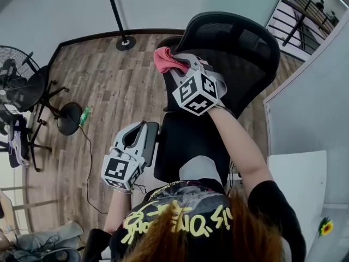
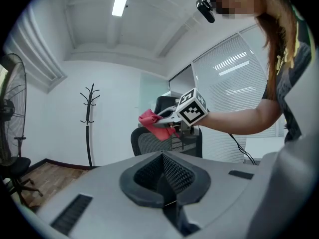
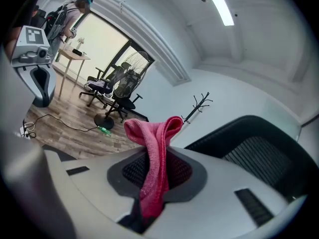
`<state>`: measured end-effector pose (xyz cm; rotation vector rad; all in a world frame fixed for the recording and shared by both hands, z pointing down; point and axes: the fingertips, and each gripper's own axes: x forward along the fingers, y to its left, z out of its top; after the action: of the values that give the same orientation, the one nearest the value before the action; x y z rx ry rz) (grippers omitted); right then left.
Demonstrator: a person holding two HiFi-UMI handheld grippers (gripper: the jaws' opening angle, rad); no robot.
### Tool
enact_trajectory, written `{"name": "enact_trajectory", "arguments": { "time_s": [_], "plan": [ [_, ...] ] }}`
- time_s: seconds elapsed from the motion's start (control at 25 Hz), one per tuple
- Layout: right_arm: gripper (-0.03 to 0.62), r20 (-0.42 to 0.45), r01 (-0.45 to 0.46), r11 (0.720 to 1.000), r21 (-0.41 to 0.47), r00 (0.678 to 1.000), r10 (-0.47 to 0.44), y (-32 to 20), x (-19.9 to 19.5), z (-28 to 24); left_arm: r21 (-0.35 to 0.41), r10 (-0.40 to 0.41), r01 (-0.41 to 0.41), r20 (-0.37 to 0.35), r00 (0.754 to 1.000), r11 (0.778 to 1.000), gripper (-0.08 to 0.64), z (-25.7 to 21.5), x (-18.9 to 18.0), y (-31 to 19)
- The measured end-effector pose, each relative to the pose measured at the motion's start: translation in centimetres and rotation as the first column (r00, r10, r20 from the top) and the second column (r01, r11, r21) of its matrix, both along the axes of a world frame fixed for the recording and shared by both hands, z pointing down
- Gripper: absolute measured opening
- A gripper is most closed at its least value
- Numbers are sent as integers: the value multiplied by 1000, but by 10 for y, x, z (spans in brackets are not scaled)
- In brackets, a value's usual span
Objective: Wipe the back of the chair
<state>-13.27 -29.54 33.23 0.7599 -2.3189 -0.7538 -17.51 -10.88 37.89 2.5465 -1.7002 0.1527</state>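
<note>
A black mesh office chair stands in front of me, its back (image 1: 240, 51) on the far side and its seat (image 1: 188, 141) nearer. My right gripper (image 1: 175, 64) is shut on a pink-red cloth (image 1: 162, 59) and holds it in the air near the back's left edge, above the seat; I cannot tell if the cloth touches the chair. In the right gripper view the cloth (image 3: 155, 158) hangs folded between the jaws, with the chair back (image 3: 259, 153) to the right. My left gripper (image 1: 150, 132) is shut on nothing, low beside the seat's left edge.
A standing fan (image 1: 13, 83) and another chair base (image 1: 68, 118) are at the left on the wood floor. A coat stand (image 1: 124, 40) is at the back. A cable (image 1: 88, 162) and a green bottle (image 1: 84, 115) lie on the floor. A white partition (image 1: 305, 113) closes the right.
</note>
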Motion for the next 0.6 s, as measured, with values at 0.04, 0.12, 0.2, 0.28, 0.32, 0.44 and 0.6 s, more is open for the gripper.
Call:
{"name": "enact_trajectory", "arguments": {
  "time_s": [0.04, 0.12, 0.2, 0.28, 0.32, 0.44, 0.6],
  "plan": [
    [61, -2, -12, 1000, -5, 1000, 12, -2, 4, 3, 0, -1, 1, 2, 1000, 1000, -6, 0, 0, 0],
    [61, -14, -25, 1000, 0, 1000, 25, -4, 12, 9, 2, 0, 0, 5, 1000, 1000, -6, -1, 2, -1],
    [61, -21, -20, 1000, 4, 1000, 20, 1, 18, 15, 6, 3, -3, 9, 1000, 1000, -6, -2, 4, -1],
    [61, 1, -6, 1000, -4, 1000, 6, 10, 24, 18, 10, 8, -8, 12, 1000, 1000, -6, -2, 7, -2],
    [61, 21, 1, 1000, -9, 1000, 0, 15, 27, 18, 11, 12, -12, 14, 1000, 1000, -6, -2, 8, -4],
    [61, 98, 13, 1000, -27, 995, -11, 30, 36, 13, 14, 28, -28, 25, 999, 1000, -6, -4, 12, -10],
    [61, 219, 47, 998, -49, 975, -35, 58, 46, -2, 42, 46, -48, 34, 998, 998, -6, -17, 17, -13]
  ]
}}
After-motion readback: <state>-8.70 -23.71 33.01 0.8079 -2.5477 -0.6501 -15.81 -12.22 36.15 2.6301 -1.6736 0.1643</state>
